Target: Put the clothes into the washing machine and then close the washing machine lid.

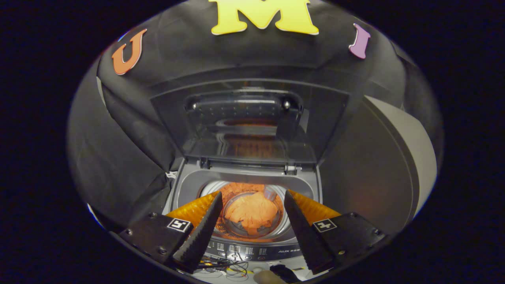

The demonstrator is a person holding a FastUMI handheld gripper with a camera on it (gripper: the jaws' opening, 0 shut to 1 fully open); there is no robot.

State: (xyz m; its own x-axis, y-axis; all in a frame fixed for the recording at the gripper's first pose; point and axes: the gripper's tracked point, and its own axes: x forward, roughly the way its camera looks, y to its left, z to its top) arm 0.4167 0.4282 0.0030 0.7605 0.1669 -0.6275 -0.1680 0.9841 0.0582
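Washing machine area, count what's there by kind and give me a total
Washing machine: 1
Lid, standing open: 1
Orange garment in the drum: 1
Gripper, fingers open and empty above the drum: 1
Total: 4

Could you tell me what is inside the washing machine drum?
An orange cloth lies in the drum, seen between the open gripper fingers. Anything beneath it is covered.

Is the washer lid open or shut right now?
Open. The lid stands raised behind the drum, where the orange clothes lie. The gripper is open, holding nothing, fingers apart above the drum.
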